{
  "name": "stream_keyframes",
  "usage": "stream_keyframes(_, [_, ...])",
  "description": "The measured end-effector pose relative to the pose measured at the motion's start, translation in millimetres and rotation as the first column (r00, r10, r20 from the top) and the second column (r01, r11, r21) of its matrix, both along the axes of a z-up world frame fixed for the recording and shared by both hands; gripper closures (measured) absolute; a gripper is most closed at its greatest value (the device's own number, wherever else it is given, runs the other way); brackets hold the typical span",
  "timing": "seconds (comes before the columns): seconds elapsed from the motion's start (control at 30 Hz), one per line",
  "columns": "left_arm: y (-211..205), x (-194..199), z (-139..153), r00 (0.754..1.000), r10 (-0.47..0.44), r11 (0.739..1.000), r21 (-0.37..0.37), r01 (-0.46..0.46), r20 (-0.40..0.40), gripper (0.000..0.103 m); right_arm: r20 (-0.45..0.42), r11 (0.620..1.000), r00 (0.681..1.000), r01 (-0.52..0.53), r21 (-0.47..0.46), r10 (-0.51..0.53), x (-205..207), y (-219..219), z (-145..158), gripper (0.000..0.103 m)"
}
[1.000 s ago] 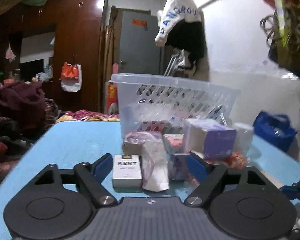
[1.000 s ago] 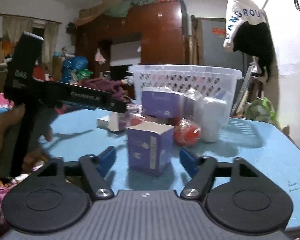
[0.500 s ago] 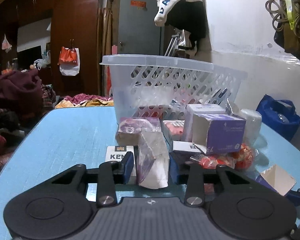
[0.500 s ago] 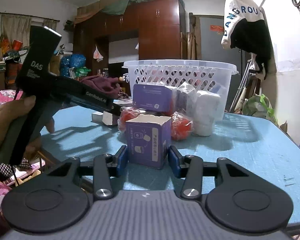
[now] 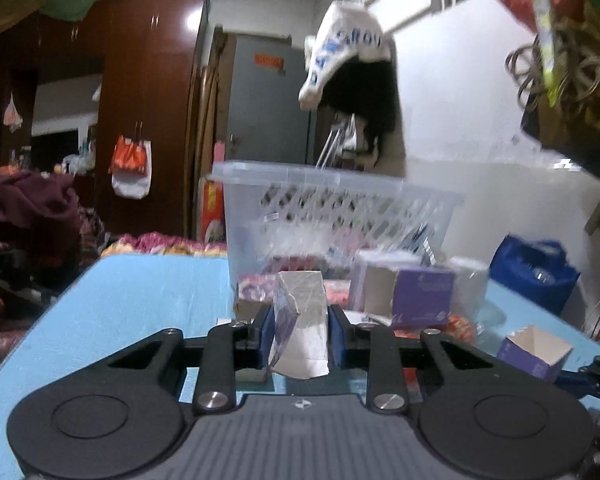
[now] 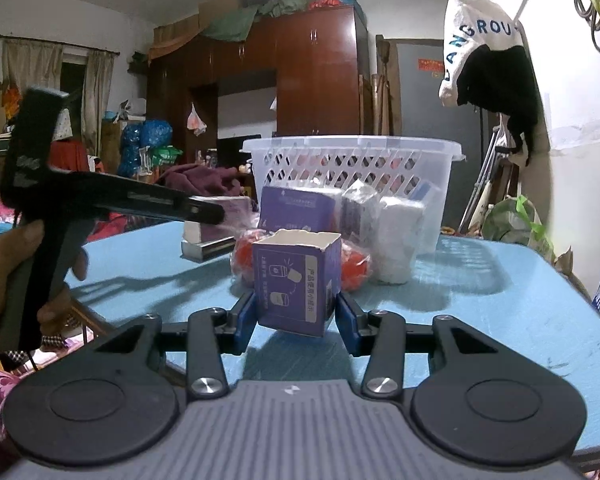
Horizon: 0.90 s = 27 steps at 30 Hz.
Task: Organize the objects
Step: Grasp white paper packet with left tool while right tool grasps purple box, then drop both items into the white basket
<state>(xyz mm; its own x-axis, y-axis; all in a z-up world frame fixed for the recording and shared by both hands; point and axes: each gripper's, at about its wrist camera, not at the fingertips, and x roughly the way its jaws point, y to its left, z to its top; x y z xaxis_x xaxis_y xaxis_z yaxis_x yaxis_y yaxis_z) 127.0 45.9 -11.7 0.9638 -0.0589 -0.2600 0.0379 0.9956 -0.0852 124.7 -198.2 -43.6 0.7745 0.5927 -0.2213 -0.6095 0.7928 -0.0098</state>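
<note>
one white basket (image 6: 352, 160) stands on the blue bench (image 6: 500, 304). in front of it, my left gripper (image 5: 298, 336) fingers pinch one white packet (image 5: 302, 328); my right gripper (image 6: 296, 320) fingers clamp one open purple box (image 6: 296, 280), lifted; two more purple boxes nearer the basket.

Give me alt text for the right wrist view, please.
The right claw grips an open-topped purple box above a blue table. Behind it sit wrapped packages and a white basket; the other claw is at left.

Blue table (image 6: 500, 300) w/ white basket (image 6: 352, 168), purple box (image 6: 296, 208), red bags (image 6: 244, 256).
</note>
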Motion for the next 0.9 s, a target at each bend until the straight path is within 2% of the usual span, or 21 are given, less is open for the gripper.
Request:
stream_keyframes(0.23, [3.3, -15.0, -1.5, 0.998, -0.002, 1.0, -0.008, 0.003, 0.066, 0.07, 0.011, 1.0, 1.0, 0.01, 0.015, -0.01, 3.8, -5.3, 6.3, 0.057])
stream_keyframes(0.37, [5.2, -15.7, -1.4, 0.995, -0.012, 0.999, -0.04, 0.016, 0.098, 0.07, 0.01, 0.999, 1.0, -0.002, 0.042, 0.002, 10.8, -9.4, 15.4, 0.057])
stream_keyframes(0.43, [6.7, -18.2, 3.8, 0.992, -0.012, 0.998, -0.056, 0.019, 0.128, 0.07, 0.025, 0.999, 1.0, -0.004, 0.049, 0.003, 14.0, -10.1, 25.2, 0.057])
stream_keyframes(0.53, [8.6, -13.5, 26.9, 0.986, -0.014, 0.996, -0.083, 0.028, 0.168, 0.07, 0.069, 0.998, 0.998, -0.001, 0.056, -0.003, 22.8, -7.8, 52.1, 0.057])
stream_keyframes(0.63, [6.5, 11.4, 63.6, 0.981, -0.029, 0.994, -0.099, 0.048, 0.189, 0.07, 0.128, 0.999, 0.991, 0.031, 0.033, -0.035, 40.2, 3.4, 90.9, 0.057])
stream_keyframes(0.7, [4.2, 38.1, 89.4, 0.983, -0.036, 0.992, -0.109, 0.057, 0.182, 0.07, 0.139, 0.999, 0.99, 0.033, 0.029, -0.037, 58.8, 12.4, 116.4, 0.057])
stream_keyframes(0.8, [1.7, 87.0, 116.9, 0.99, -0.056, 0.988, -0.135, 0.074, 0.129, 0.07, 0.157, 0.997, 0.985, 0.073, -0.027, -0.068, 95.6, 34.7, 148.1, 0.057])
stream_keyframes(0.9, [0.3, 129.0, 124.1, 0.996, -0.065, 0.985, -0.154, 0.074, 0.066, 0.07, 0.12, 0.989, 0.988, 0.114, -0.094, -0.102, 134.2, 56.5, 157.1, 0.057])
